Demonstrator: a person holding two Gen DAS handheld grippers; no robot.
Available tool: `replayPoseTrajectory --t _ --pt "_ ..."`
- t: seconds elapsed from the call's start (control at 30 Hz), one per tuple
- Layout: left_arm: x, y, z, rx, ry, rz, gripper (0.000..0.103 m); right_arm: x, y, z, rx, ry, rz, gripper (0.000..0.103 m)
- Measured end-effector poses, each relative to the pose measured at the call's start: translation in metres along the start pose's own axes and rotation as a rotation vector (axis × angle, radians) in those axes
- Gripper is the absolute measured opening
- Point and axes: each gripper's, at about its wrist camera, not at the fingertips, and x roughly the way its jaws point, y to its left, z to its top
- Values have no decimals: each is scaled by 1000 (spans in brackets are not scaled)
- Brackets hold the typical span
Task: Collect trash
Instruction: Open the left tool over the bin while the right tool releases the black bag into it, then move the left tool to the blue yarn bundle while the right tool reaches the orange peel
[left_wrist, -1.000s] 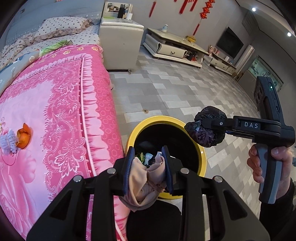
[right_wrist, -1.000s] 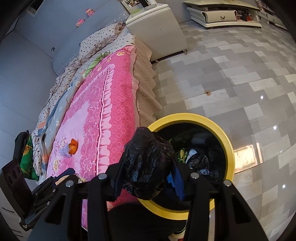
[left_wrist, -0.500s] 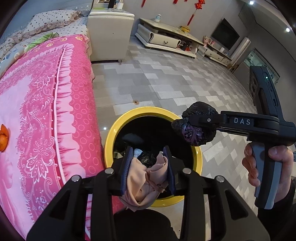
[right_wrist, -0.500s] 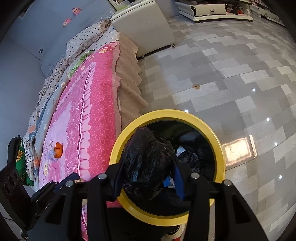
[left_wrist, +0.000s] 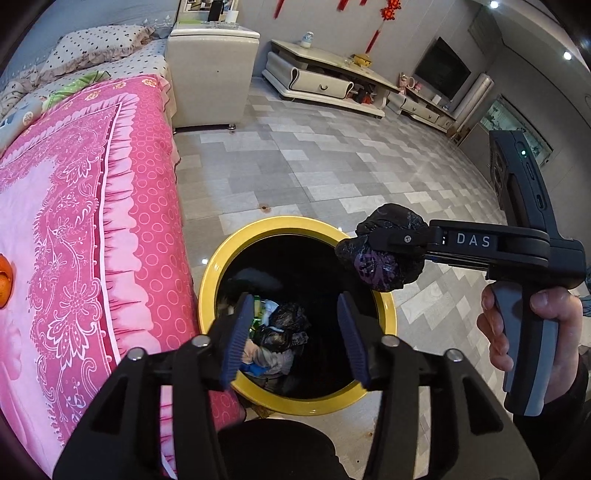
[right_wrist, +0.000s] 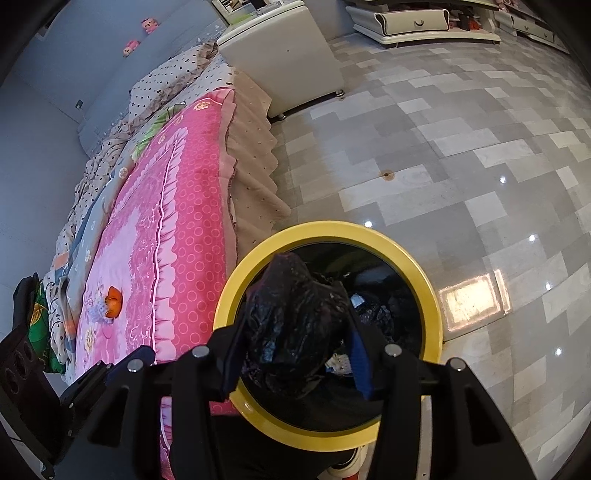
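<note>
left claw (left_wrist: 295, 338) agape over yellow-rimmed bin (left_wrist: 214, 280), right claw (right_wrist: 295, 347) around black bag (right_wrist: 295, 332)

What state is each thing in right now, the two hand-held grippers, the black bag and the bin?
Left hand-held gripper: open, empty, over the bin.
Right hand-held gripper: shut on the black bag.
Black bag: crumpled, held above the bin mouth.
Yellow-rimmed bin: uncovered, trash inside.

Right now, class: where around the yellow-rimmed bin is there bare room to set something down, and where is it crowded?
Bare patches: the grey tiled floor beyond the yellow-rimmed bin, toward the white cabinet, and to the bin's right. Crowded: the bin mouth, where the open left gripper hovers and the right gripper holds a black bag; the pink bed presses against its left side.
</note>
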Motion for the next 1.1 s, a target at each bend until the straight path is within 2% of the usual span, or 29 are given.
replayPoseTrajectory --t 0.13,0.2,0.3,0.57,0.83,1.1 --pt "-7 7 -1 -12 -13 4 59 0 -3 -1 17 1 -17 52" --pt "-9 13 -2 -22 -17 8 60 -1 -6 -2 25 0 -25 54" --pt "-12 25 -4 -41 -20 20 64 0 -8 -3 37 5 -31 62" --pt "-23 63 -11 -87 -33 73 66 -1 3 -7 29 13 -25 64" --pt "-45 117 -19 -156 -63 142 66 8 42 -12 -29 55 16 64" --pt "-75 190 -32 -231 -94 259 67 32 101 -15 -113 111 56 65"
